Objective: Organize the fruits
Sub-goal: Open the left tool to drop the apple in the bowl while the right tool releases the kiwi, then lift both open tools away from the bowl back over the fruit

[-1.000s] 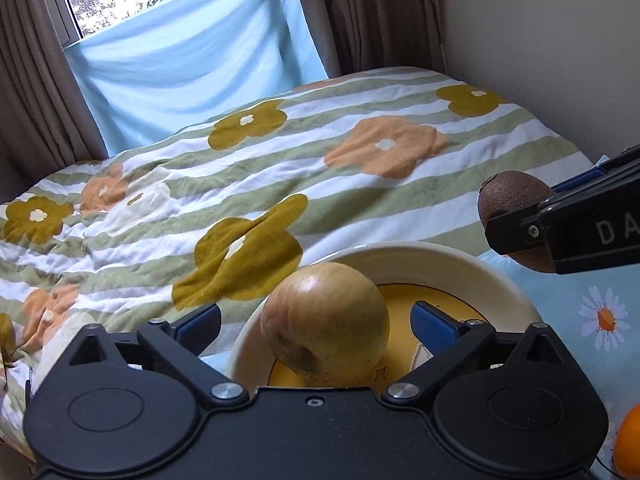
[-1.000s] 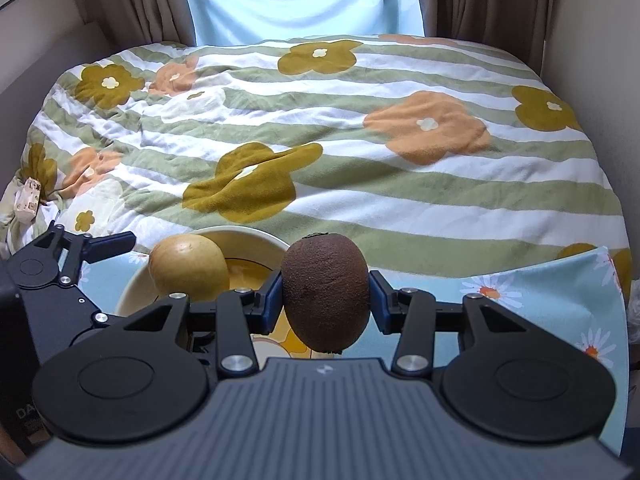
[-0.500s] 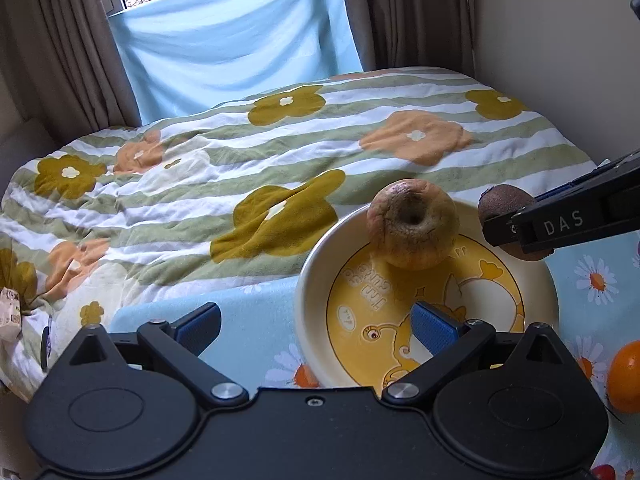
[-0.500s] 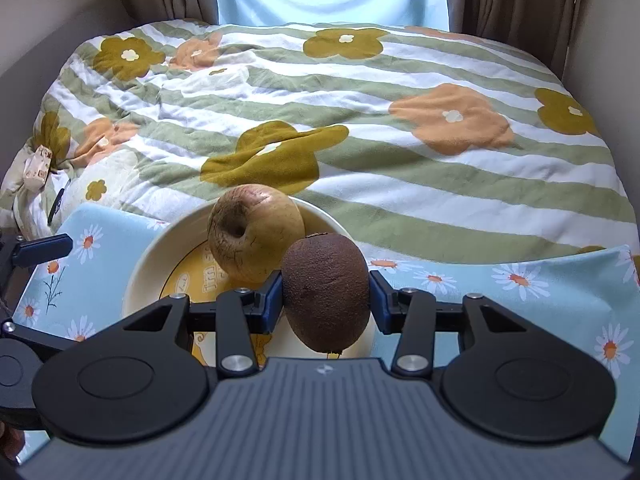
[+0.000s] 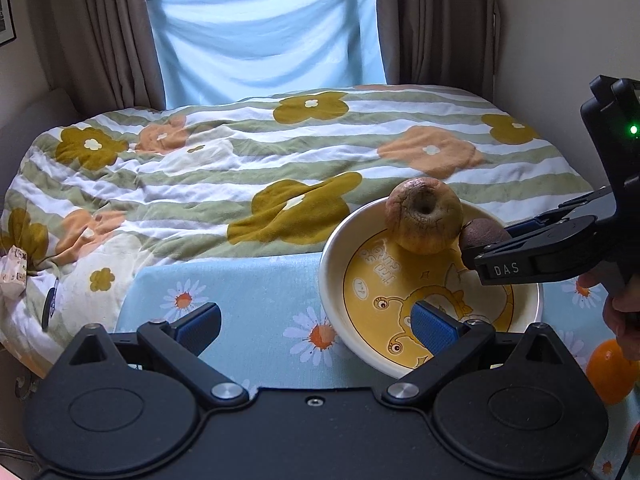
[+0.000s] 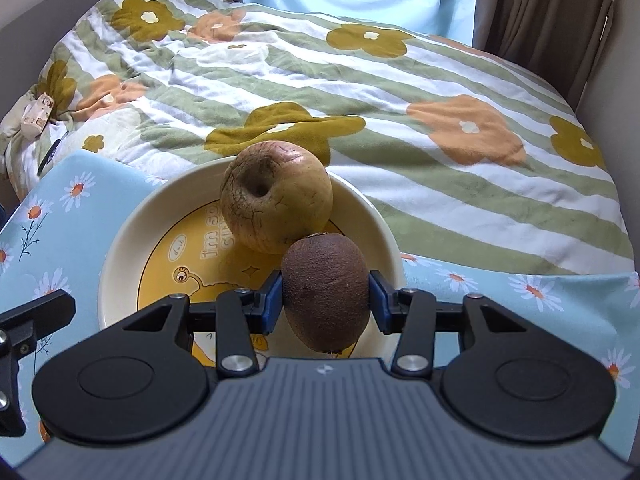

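Note:
A cream bowl (image 5: pixel 332 248) (image 6: pixel 120 232) with a yellow cartoon bottom sits on a blue daisy cloth (image 5: pixel 248 292). A wrinkled yellow-brown apple (image 5: pixel 424 216) (image 6: pixel 276 196) lies inside it at the far side. My right gripper (image 6: pixel 325 296) (image 5: pixel 520 256) is shut on a brown kiwi (image 6: pixel 324 300) (image 5: pixel 482 232), held low over the bowl's right part, just in front of the apple and close to touching it. My left gripper (image 5: pixel 316 322) is open and empty, back from the bowl's near left rim.
An orange (image 5: pixel 610 372) lies on the cloth at the right, below a person's hand (image 5: pixel 624 312). Beyond the cloth spreads a striped flower quilt (image 5: pixel 280 152), with curtains and a wall behind.
My left gripper drew back and to the left from the apple, which now rests in the bowl. My right gripper came down with the kiwi, from beside the bowl to next to the apple.

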`<state>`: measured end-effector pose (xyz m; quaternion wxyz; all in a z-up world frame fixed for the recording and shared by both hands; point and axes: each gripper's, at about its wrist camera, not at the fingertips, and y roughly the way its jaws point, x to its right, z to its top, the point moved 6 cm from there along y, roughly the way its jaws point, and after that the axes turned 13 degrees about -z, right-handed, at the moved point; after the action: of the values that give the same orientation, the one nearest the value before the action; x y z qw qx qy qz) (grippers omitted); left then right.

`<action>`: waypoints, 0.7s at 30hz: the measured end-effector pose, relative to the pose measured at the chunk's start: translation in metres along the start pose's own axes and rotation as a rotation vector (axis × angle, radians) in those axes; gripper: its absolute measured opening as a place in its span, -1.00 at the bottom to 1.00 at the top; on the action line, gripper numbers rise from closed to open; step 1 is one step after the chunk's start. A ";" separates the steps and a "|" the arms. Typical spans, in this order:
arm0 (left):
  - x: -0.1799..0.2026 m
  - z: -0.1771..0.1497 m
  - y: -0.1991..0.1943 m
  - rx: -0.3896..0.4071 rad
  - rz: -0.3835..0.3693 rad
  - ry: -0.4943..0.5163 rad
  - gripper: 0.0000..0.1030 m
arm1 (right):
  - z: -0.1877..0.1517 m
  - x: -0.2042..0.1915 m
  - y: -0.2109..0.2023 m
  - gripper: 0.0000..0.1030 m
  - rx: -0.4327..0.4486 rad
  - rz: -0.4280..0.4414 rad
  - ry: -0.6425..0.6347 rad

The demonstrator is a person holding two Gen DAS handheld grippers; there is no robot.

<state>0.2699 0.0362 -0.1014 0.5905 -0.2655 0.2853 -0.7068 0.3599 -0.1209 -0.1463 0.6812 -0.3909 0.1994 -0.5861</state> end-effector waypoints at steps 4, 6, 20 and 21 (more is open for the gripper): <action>-0.001 -0.004 -0.001 -0.004 -0.006 -0.009 0.99 | 0.004 -0.002 -0.003 0.84 0.067 -0.047 -0.039; -0.001 -0.006 -0.003 -0.003 -0.009 -0.013 0.99 | 0.004 -0.002 -0.006 1.00 0.088 -0.082 -0.060; 0.000 0.003 -0.056 0.074 -0.032 -0.008 0.99 | 0.005 0.016 -0.066 1.00 0.087 -0.062 0.065; 0.000 0.004 -0.062 0.084 -0.035 -0.004 0.99 | 0.005 0.017 -0.073 1.00 0.091 -0.066 0.073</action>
<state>0.2299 0.0443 -0.0543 0.5893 -0.2468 0.2495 -0.7277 0.3202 -0.1361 -0.0841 0.6708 -0.3442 0.1844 -0.6305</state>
